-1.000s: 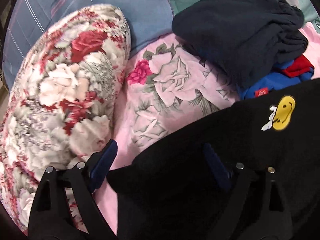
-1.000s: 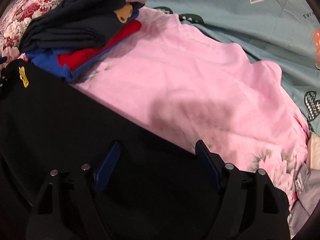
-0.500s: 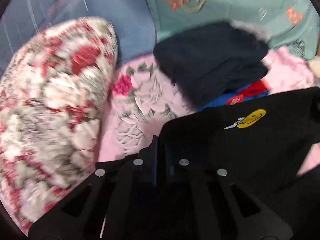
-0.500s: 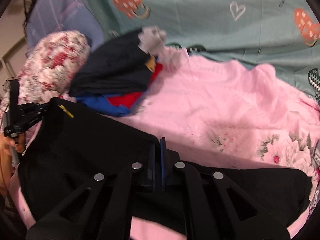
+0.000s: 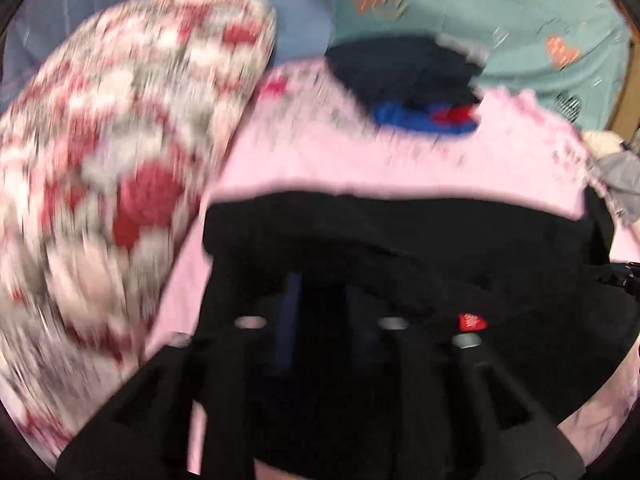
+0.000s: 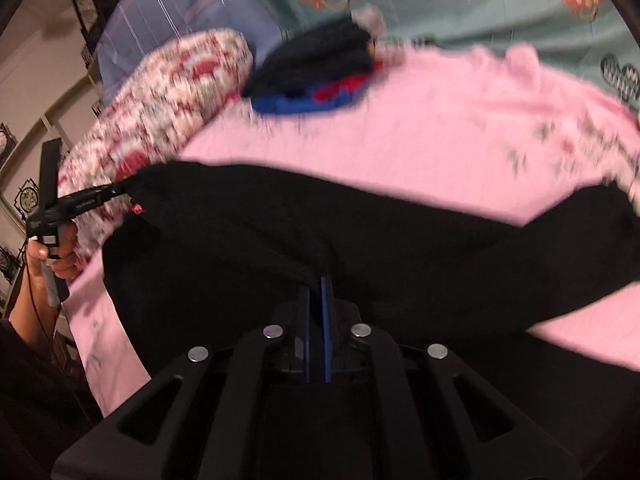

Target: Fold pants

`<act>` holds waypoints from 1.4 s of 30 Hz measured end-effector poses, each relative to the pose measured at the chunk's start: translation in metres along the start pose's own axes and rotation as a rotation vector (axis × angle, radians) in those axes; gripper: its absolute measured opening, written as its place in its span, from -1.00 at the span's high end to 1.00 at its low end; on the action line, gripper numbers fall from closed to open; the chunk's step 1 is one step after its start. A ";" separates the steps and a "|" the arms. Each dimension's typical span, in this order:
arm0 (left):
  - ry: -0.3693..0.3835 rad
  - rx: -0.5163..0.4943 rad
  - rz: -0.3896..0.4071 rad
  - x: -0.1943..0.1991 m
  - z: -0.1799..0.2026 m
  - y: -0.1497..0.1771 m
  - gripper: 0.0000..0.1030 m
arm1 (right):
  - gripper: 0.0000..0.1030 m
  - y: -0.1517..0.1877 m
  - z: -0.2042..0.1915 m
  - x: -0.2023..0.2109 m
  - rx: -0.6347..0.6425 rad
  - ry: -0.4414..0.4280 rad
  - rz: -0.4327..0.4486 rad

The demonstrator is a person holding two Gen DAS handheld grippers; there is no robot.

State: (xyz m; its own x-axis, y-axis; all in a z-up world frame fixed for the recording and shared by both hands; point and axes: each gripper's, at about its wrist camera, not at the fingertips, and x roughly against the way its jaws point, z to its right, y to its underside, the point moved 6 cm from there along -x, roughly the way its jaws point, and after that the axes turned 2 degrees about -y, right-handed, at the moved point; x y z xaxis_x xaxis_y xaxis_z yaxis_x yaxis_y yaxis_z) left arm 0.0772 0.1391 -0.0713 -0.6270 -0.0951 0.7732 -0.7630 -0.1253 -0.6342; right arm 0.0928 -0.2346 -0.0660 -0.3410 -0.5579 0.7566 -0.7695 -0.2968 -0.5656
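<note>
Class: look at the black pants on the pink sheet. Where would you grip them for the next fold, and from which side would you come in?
Grip the black pants by their near edge, at two spread points, coming from above on the near side. They lie as a long flat band across the pink sheet, so two spaced grips should keep the fold straight.

Both grippers are matte black, with slotted triangular cut-outs in the finger arms, round silver screws at the pivots and blue pads lining the jaws. The right gripper (image 6: 316, 312) shows four screws. The left gripper (image 6: 86, 196) has a pistol-style handle; a thin dark cable hangs below the hand (image 6: 52, 256).
</note>
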 end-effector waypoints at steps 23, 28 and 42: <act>0.202 0.399 -0.271 -0.036 -0.013 0.004 -0.18 | 0.11 0.002 0.020 0.032 -0.114 0.039 0.129; 0.174 0.444 -0.311 -0.053 -0.018 0.008 -0.18 | -0.18 0.005 0.031 0.035 -0.122 0.080 0.143; 0.094 0.420 -0.224 -0.051 -0.015 -0.008 0.50 | -0.21 0.002 0.065 0.011 -0.345 0.177 0.070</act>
State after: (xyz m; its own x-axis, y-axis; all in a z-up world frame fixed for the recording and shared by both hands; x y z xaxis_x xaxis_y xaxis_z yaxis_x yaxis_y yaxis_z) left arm 0.1128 0.1599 -0.1059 -0.4811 0.0670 0.8741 -0.7636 -0.5218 -0.3803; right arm 0.1228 -0.2915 -0.0804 -0.4638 -0.4159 0.7822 -0.8671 0.0317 -0.4972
